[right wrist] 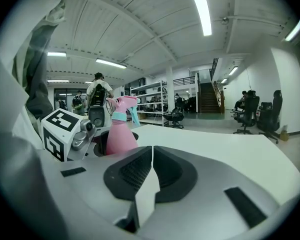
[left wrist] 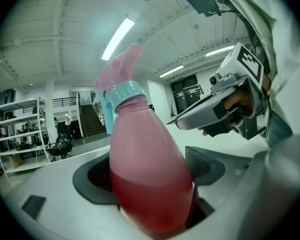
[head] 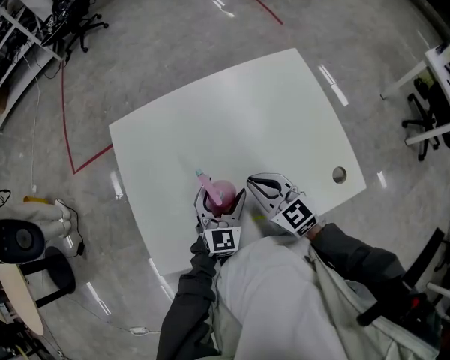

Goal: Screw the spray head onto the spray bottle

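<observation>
Translucent pink plastic spray bottle (left wrist: 150,184), clamped at its belly by the left gripper (head: 220,198), at the near edge of the white table (head: 270,118). Risk: the teal collar (left wrist: 124,95) may be loose or cross-threaded, and the bottle could twist in the pads. Right gripper (right wrist: 151,153) closed on nothing. Long axis near upright, pink spray head (left wrist: 121,66) topmost, tipped away from the person.

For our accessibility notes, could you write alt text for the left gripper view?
A pink spray bottle, spray head and teal collar on top, is clamped in the left hand-held gripper; the right hand-held gripper hovers beside it.
</observation>
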`<state>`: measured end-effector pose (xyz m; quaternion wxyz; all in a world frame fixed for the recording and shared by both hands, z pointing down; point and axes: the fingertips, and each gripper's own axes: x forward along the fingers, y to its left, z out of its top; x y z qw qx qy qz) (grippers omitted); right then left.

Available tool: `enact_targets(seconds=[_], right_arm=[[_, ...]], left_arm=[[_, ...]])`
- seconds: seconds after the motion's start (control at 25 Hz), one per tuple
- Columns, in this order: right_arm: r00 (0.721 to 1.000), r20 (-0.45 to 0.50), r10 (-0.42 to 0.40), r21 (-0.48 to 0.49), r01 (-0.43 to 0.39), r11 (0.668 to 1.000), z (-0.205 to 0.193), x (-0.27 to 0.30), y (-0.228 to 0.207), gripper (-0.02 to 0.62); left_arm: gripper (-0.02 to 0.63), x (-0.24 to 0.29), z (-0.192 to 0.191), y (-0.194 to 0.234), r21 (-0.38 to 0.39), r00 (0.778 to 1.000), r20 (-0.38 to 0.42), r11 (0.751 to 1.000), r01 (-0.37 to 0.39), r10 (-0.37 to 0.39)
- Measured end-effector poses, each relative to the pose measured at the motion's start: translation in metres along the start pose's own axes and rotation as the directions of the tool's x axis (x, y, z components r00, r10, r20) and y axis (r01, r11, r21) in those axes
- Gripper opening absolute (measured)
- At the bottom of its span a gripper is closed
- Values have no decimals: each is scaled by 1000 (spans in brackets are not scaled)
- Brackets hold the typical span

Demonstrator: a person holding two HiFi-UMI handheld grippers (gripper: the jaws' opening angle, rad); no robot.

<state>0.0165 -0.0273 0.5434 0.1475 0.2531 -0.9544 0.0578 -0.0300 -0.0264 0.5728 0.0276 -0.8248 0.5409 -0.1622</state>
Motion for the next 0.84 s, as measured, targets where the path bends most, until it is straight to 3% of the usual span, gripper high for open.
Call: enact_targets(seconds=[0.84], right_arm=[[999, -45, 22, -14, -22, 1000, -17, 13, 3, 3]], left_arm=[[419, -3, -3, 6, -10, 1000, -16, 1000, 2, -2]])
